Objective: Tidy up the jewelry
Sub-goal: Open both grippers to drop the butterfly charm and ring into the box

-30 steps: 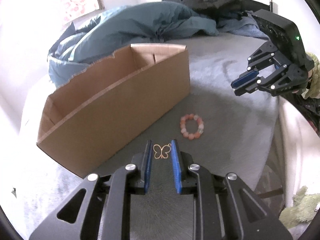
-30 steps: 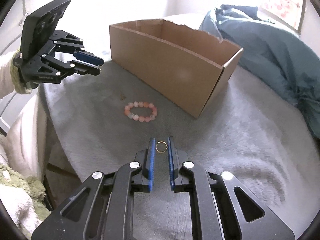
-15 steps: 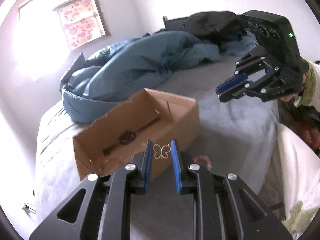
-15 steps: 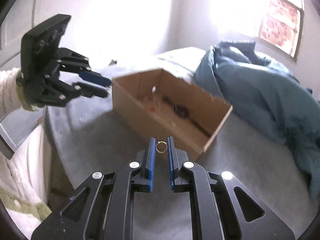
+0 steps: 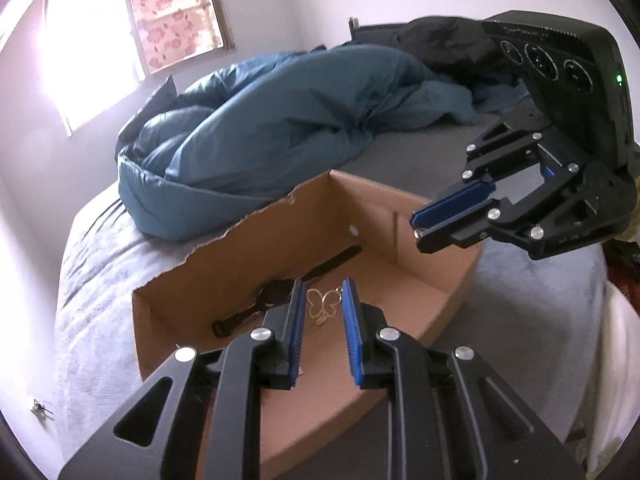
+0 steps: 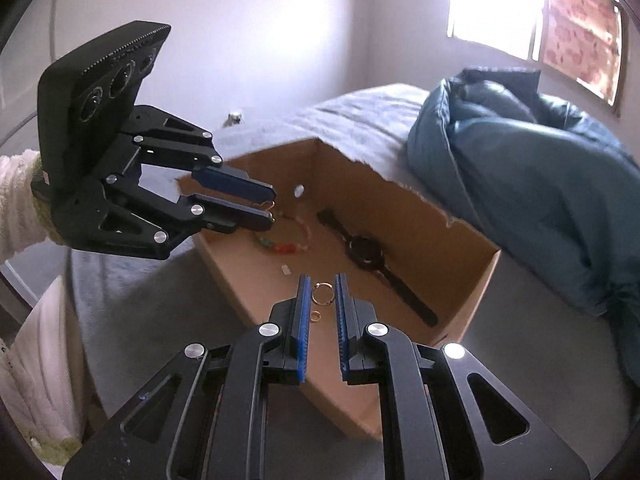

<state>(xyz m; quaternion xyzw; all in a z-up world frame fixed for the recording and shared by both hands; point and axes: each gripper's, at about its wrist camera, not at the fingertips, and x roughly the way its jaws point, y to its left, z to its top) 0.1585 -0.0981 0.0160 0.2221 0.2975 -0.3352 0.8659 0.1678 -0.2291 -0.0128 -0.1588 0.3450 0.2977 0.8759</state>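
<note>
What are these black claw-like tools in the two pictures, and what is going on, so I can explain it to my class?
They are hand-held grippers, one in each of a person's hands, each with a camera looking along its fingers. One picture is from the left gripper, pinching a gold butterfly charm; the other from the right gripper, pinching a small gold ring. Both hang over an open cardboard box on a grey bed, beside a blue duvet. Inside lie a black watch and a beaded bracelet.

The brown cardboard box (image 5: 436, 240) sits on a grey fuzzy bed cover (image 5: 532, 304) beside a teal-blue puffy duvet (image 5: 280, 120). Black claws carry blue pads (image 6: 340, 312). A red floral-patterned curtain (image 5: 176, 8) covers the window.
</note>
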